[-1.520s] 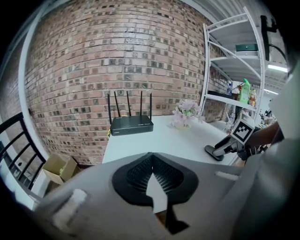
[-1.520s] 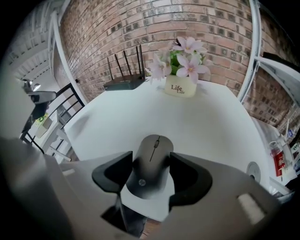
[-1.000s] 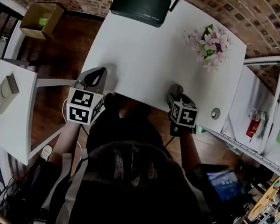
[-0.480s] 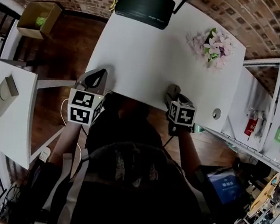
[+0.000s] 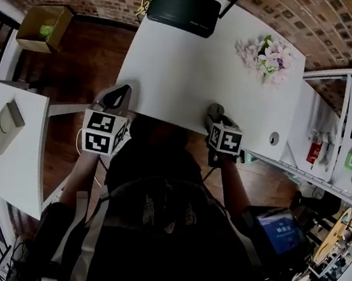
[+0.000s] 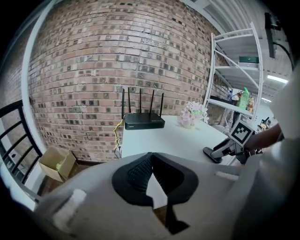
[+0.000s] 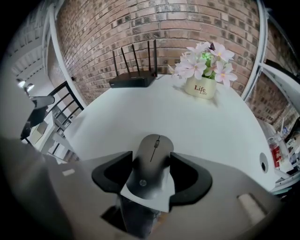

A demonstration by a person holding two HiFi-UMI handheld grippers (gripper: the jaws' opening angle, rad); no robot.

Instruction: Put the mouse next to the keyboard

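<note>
Mouse (image 7: 150, 171), smooth grey, rounded oval with a thin scroll-wheel line: clamped between the black pads of the right gripper (image 7: 152, 158) at the near edge of the matte white table (image 5: 193, 62). Left gripper (image 6: 151, 158), at the table's near-left corner: ribbed black jaw tips together, nothing between them.

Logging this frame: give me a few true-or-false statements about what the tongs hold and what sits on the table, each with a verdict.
1. The right tongs grip a grey mouse. True.
2. A keyboard lies on the white table. False: the views show only a router and a flower pot standing there.
3. The left tongs hold the router. False: they are shut with nothing between them, and the router stands at the table's far edge.
4. In the head view, the flower pot stands to the right of the router. True.
</note>
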